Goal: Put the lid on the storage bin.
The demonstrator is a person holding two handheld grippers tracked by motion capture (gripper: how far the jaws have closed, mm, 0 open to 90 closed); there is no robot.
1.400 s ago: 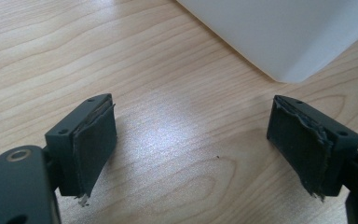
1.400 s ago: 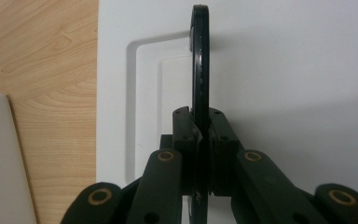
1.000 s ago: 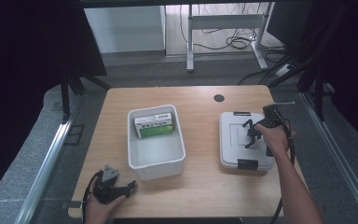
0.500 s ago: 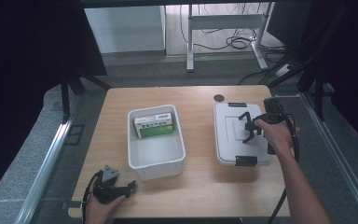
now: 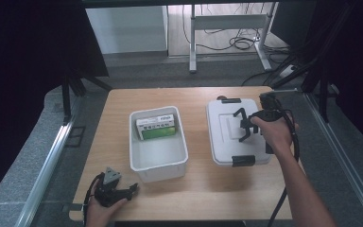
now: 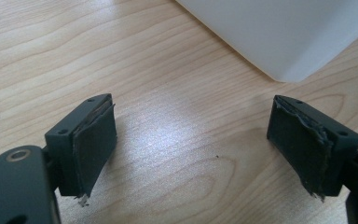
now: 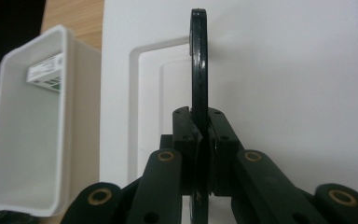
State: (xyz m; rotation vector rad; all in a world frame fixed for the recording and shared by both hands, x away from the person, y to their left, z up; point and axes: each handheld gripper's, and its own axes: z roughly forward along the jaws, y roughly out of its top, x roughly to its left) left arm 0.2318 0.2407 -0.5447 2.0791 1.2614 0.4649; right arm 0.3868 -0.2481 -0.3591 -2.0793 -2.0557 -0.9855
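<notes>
the left gripper [image 5: 131, 189] is rested at the near left corner of the wooden tabletop [image 5: 198, 189], its jaws spread wide over bare wood, just short of the near corner of the open white bin [image 5: 158, 163]. a green and white box [image 5: 157, 126] is seen lying against the bin's far wall. toward the right edge, the right gripper [image 5: 242, 126] is clamped tight on the thin black handle [image 7: 198, 60] of the white lidded container [image 5: 227, 127], which is set beside the bin, apart from it.
</notes>
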